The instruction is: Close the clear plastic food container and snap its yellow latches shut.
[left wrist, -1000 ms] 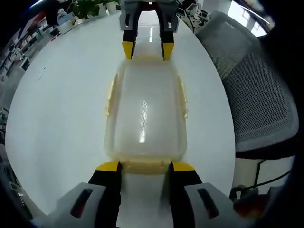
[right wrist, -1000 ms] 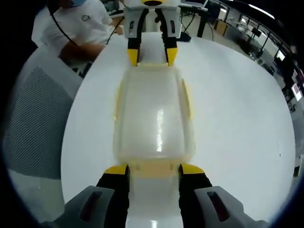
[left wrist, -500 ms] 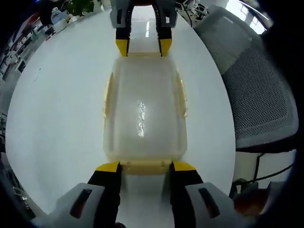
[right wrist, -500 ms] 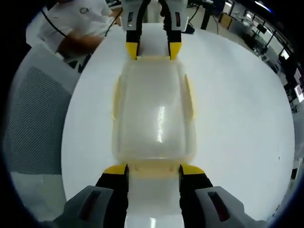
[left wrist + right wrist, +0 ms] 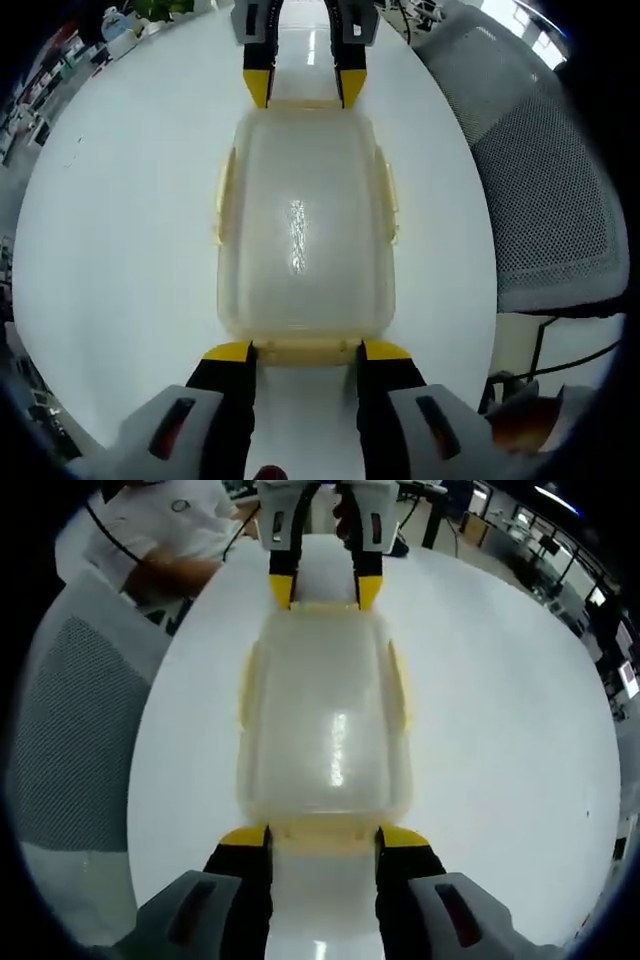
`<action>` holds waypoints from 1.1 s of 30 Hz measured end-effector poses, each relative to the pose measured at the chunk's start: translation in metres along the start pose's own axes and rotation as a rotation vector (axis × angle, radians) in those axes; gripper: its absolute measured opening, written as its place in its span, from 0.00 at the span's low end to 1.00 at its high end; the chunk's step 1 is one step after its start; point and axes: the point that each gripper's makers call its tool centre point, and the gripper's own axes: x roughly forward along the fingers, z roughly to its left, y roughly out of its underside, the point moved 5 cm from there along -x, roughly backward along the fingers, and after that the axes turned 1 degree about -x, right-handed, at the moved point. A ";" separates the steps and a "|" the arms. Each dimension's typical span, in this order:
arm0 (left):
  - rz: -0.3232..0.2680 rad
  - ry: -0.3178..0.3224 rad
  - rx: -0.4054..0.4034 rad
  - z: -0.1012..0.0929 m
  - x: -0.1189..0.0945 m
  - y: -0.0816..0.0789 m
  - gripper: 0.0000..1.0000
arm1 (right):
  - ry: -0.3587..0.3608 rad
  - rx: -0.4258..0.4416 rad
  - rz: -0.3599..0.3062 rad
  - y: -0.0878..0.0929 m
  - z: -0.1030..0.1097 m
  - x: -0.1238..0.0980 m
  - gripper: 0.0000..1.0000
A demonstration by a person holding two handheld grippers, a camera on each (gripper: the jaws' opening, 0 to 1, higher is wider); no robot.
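A clear plastic container (image 5: 300,220) with its lid on lies lengthwise on the white table (image 5: 110,230). Pale yellow side latches (image 5: 222,200) (image 5: 388,205) stick out from its long sides. My left gripper (image 5: 306,352) is open, its yellow tips on either side of the near end latch (image 5: 305,349). My right gripper (image 5: 298,90) stands open at the far end. In the right gripper view the container (image 5: 325,720) lies between my right gripper (image 5: 323,837), whose tips flank an end latch (image 5: 323,832), and my left gripper (image 5: 325,590).
A grey mesh chair (image 5: 540,180) stands at the table's right edge, seen as the chair (image 5: 70,740) on the left in the right gripper view. A person in a white shirt (image 5: 160,540) sits beyond it. Desks and clutter lie past the table's far edge.
The two grippers have drawn closer together along the container. Each far gripper's tips now reach the container's far end instead of standing just off it. The container has stayed put.
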 end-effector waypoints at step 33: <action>-0.030 -0.054 0.018 -0.010 -0.065 -0.019 0.38 | -0.018 0.004 -0.116 -0.013 0.009 -0.060 0.37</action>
